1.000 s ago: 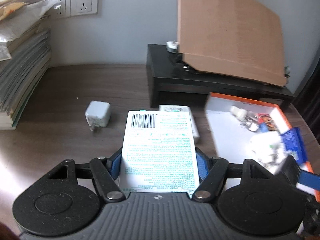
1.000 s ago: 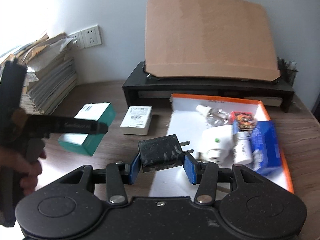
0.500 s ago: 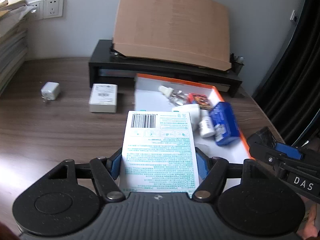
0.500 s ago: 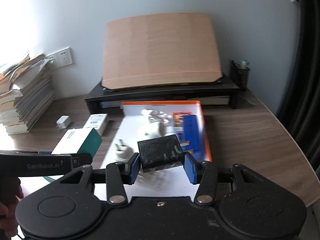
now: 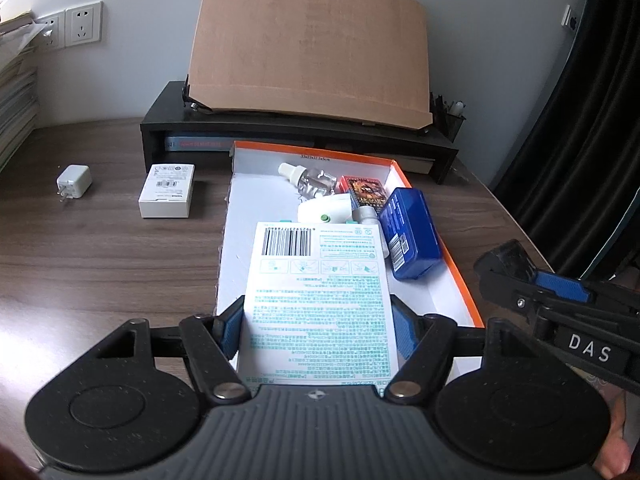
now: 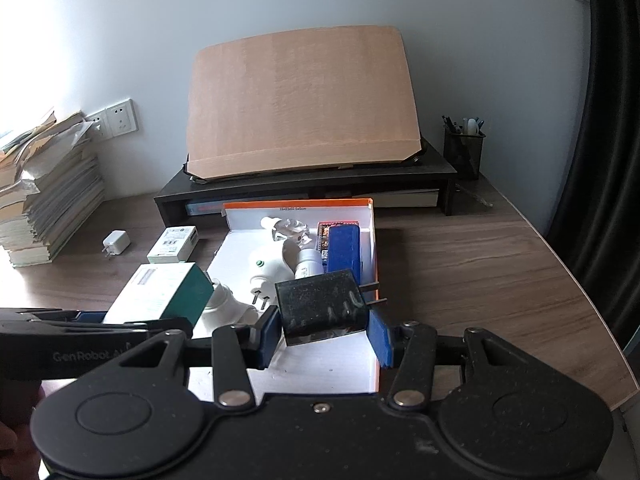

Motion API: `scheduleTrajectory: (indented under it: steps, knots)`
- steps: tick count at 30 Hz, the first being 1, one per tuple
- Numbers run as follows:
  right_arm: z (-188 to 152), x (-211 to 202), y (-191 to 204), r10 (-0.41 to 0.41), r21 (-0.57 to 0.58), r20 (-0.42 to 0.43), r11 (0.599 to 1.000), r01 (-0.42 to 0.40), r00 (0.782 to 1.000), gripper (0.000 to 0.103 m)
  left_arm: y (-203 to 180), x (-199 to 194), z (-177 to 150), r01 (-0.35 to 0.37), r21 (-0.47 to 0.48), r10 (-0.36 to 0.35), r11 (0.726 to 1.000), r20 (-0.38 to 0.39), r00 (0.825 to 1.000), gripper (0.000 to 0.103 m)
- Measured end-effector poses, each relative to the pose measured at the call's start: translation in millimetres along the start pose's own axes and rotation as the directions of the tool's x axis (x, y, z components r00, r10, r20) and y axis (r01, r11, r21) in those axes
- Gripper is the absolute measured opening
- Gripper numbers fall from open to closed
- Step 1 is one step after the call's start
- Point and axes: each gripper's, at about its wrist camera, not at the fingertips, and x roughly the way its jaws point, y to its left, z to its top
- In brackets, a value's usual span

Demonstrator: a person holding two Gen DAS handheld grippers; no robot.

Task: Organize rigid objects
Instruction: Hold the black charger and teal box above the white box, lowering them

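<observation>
My left gripper (image 5: 318, 320) is shut on a white and green box (image 5: 318, 296) and holds it over the near part of the orange-rimmed tray (image 5: 460, 280). That box shows in the right wrist view (image 6: 160, 294) too. My right gripper (image 6: 324, 330) holds a black plug adapter (image 6: 322, 306) above the tray's (image 6: 374, 240) near right side; its right pad stands slightly off the adapter. The tray holds a blue case (image 5: 410, 232), a clear bottle (image 5: 310, 178), a white plug-in device (image 5: 326, 210) and a red packet (image 5: 362, 188).
A small white box (image 5: 168, 190) and a white charger (image 5: 74, 182) lie on the wooden desk left of the tray. A black riser (image 5: 300, 136) with a cardboard sheet (image 5: 310, 52) stands behind. Stacked papers (image 6: 44, 200) sit far left, a pen cup (image 6: 463, 148) far right.
My left gripper has carried the box rightward from the desk to above the tray. My right gripper has drawn back and risen with the adapter, and its jaws look slightly wider.
</observation>
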Motion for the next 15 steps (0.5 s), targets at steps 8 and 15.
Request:
scheduleTrajectory:
  steps: [8,15]
  knots:
    - [2.1,0.9,2.2,0.019,-0.023,0.003,1.000,-0.019,1.000,0.057,-3.1,-4.4,-2.2,-0.017,-0.005,0.017,1.000,0.023,1.000,0.071]
    - [-1.7,1.3,1.2,0.016,-0.025,-0.009,1.000,-0.016,1.000,0.057,-5.6,-4.0,-5.2,-0.018,-0.010,0.018,1.000,0.028,0.999,0.071]
